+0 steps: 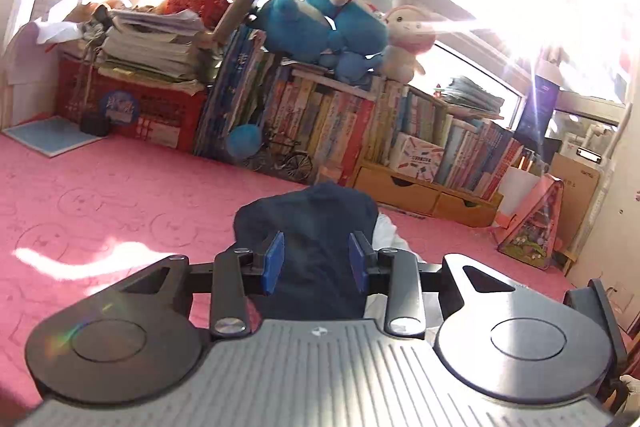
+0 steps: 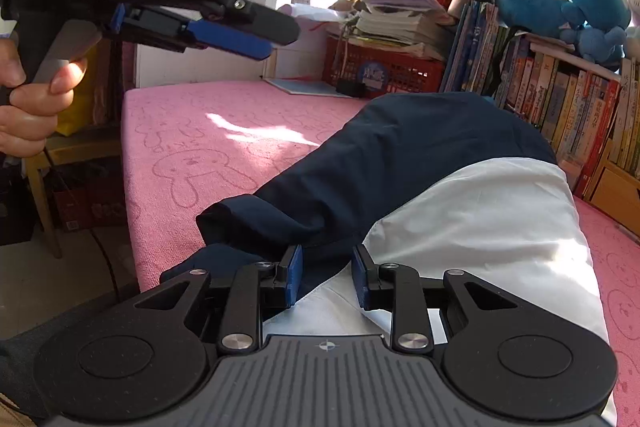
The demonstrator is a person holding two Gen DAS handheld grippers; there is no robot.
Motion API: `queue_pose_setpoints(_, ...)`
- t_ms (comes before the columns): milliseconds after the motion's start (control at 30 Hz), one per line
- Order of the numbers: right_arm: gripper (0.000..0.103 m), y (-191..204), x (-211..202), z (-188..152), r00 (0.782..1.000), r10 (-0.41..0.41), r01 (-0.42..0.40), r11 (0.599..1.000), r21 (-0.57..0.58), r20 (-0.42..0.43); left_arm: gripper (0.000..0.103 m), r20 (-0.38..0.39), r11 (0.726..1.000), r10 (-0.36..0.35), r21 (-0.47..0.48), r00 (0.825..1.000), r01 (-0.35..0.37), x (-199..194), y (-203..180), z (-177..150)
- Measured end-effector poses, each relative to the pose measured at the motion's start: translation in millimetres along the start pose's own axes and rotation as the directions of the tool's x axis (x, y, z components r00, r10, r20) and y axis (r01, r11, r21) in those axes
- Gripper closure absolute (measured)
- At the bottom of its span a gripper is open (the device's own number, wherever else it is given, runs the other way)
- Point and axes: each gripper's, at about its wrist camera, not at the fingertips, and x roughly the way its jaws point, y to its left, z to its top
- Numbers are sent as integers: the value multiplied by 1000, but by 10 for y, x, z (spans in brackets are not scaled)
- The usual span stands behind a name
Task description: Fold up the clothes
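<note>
Right tool (image 2: 326, 275) part-open over garment (image 2: 440, 187) edge; left tool (image 1: 316, 261) part-open, empty, aloft.

The left gripper (image 2: 276, 37) is held up in the air, its body roughly level and its fingers tipped slightly downward. The person's left hand (image 2: 28, 103) is wrapped round the handle, with curled fingers (image 2: 60, 79) resting on the grey trigger. From its own camera, the left gripper (image 1: 316, 263) has its blue pads partly apart with nothing pinched between them. The right gripper (image 2: 328, 275) sits low and angles downward, its blue pads also partly apart. The navy-and-white garment (image 2: 400, 155) runs into the gap and touches the left-hand pad. Whether both pads press on it is hard to tell.
</note>
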Motion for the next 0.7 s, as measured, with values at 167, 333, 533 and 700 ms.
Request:
queue_pose_setpoints(167, 73, 5, -15, -2, 1000, -3, 3, 1000, -5, 4, 62, -146, 984, -45, 165, 988, 69, 961, -353, 57)
queue_pose_setpoints(333, 73, -8, -46, -7, 1000, 3, -3, 1000, 7, 10, 61, -285, 982, 56, 190, 957, 0, 1466, -72, -92)
queue_pose_setpoints(533, 73, -58, -60, -1, 1000, 15, -16, 1000, 26, 10, 56, -230, 937, 276, 280, 933, -208, 1475, 205, -195)
queue_pose_setpoints(700, 72, -74, -51, 11, 1000, 22, -23, 999, 33, 9, 54, -262, 910, 399, 228, 879, -346, 1548, 601, -248)
